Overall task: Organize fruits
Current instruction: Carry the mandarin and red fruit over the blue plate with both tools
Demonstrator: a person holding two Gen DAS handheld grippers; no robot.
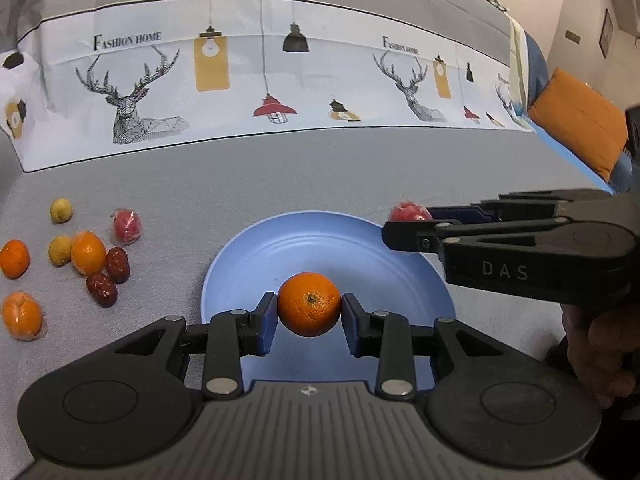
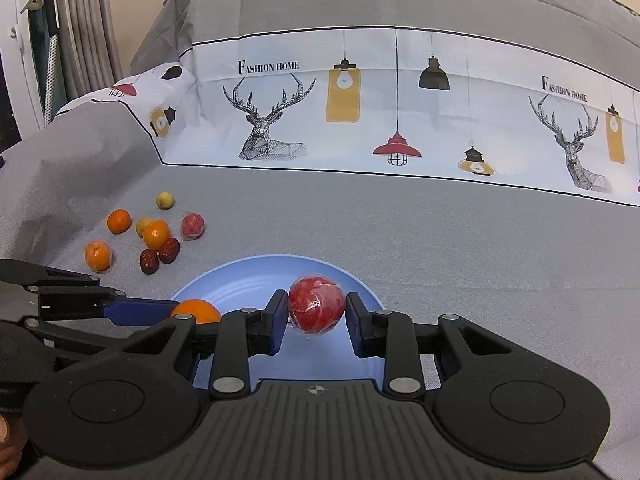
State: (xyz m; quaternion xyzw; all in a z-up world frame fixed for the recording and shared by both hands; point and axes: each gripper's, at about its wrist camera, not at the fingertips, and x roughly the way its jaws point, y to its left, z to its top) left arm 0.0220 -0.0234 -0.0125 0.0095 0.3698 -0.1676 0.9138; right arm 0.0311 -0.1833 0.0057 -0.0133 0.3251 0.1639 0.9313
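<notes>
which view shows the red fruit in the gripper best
The right wrist view: the wrapped red fruit sits centred between the right gripper pads, over the plate. In the left wrist view only its top peeks out behind that gripper's fingers.

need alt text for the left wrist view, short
The left claw grips an orange over a blue plate on a grey cloth. The right claw reaches in from the right holding a wrapped red fruit; more fruits lie loose at left.
</notes>
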